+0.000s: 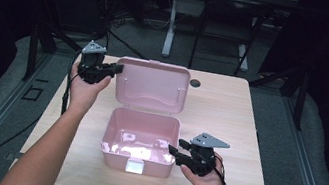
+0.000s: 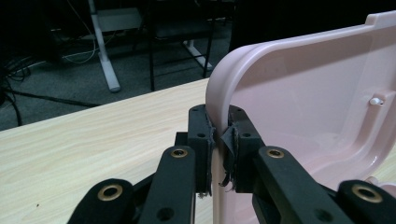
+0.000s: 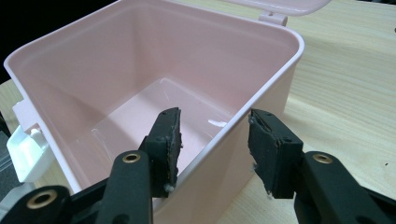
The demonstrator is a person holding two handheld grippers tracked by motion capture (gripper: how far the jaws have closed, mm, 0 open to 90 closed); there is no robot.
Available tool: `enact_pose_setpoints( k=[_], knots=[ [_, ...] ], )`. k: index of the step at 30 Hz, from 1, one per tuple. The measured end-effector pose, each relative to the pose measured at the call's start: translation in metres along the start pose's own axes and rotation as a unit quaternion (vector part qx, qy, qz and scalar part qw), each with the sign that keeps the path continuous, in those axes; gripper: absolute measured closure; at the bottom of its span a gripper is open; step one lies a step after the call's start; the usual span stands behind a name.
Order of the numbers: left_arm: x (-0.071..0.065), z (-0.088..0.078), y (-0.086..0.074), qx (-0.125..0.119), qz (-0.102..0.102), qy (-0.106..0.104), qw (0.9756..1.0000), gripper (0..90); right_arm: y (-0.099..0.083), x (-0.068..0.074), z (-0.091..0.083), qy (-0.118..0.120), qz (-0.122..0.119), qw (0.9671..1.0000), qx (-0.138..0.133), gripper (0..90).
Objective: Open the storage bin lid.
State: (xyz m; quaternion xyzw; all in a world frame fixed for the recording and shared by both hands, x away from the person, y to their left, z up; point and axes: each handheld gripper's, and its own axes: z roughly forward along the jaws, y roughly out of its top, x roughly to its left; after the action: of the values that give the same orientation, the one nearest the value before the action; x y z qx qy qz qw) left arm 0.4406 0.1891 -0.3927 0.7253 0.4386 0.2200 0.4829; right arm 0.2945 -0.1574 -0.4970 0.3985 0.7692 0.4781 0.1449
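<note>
My left tool (image 2: 219, 144) is pinching the left edge of the pink lid (image 2: 308, 93), which stands upright behind its box. My right tool (image 3: 215, 144) is spread, one pad inside the pink box (image 3: 140, 74) and one outside, straddling its right wall without pressing it. The box sits open mid-table (image 1: 230, 108), white latch (image 1: 134, 165) facing me.

open tongs (image 3: 212, 151) astride the right wall of the empty pink box (image 3: 140, 60), pads clear of it
</note>
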Motion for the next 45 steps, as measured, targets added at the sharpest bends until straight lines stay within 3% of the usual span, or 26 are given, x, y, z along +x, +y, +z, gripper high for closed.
enact_pose_setpoints(
  k=[12, 22, 24, 30, 33, 34, 37, 45],
  knots=[
    [0.003, 0.010, -0.006, 0.013, 0.000, 0.004, 0.9999, 78.7, 0.000, 0.000, 0.000, 0.001, -0.001, 1.0000, -0.002, 53.5],
    [0.011, 0.015, -0.016, 0.025, -0.019, -0.002, 0.9995, 79.2, 0.000, 0.000, 0.001, 0.000, -0.003, 1.0000, -0.002, 53.2],
    [0.013, 0.015, -0.017, 0.022, -0.026, -0.017, 0.9993, 80.5, 0.000, 0.000, 0.001, 0.000, -0.002, 1.0000, -0.001, 53.2],
    [0.008, 0.015, -0.020, 0.028, -0.011, -0.006, 0.9995, 77.6, -0.001, 0.000, 0.001, -0.003, -0.001, 1.0000, -0.003, 52.7],
    [0.009, 0.014, -0.024, 0.034, -0.008, -0.003, 0.9994, 75.0, -0.003, 0.000, 0.004, 0.000, -0.002, 1.0000, 0.004, 52.9],
    [0.009, 0.013, -0.025, 0.034, -0.010, -0.005, 0.9993, 74.4, -0.004, 0.002, 0.007, -0.007, -0.010, 0.9998, 0.018, 53.2],
    [0.010, 0.009, -0.029, 0.035, -0.011, -0.004, 0.9993, 71.8, -0.004, 0.003, 0.007, -0.011, -0.015, 0.9997, 0.018, 55.0],
    [0.005, -0.010, -0.050, 0.042, -0.016, -0.026, 0.9986, 64.6, -0.004, 0.003, 0.006, -0.010, -0.009, 0.9998, 0.016, 54.6]
  ],
)
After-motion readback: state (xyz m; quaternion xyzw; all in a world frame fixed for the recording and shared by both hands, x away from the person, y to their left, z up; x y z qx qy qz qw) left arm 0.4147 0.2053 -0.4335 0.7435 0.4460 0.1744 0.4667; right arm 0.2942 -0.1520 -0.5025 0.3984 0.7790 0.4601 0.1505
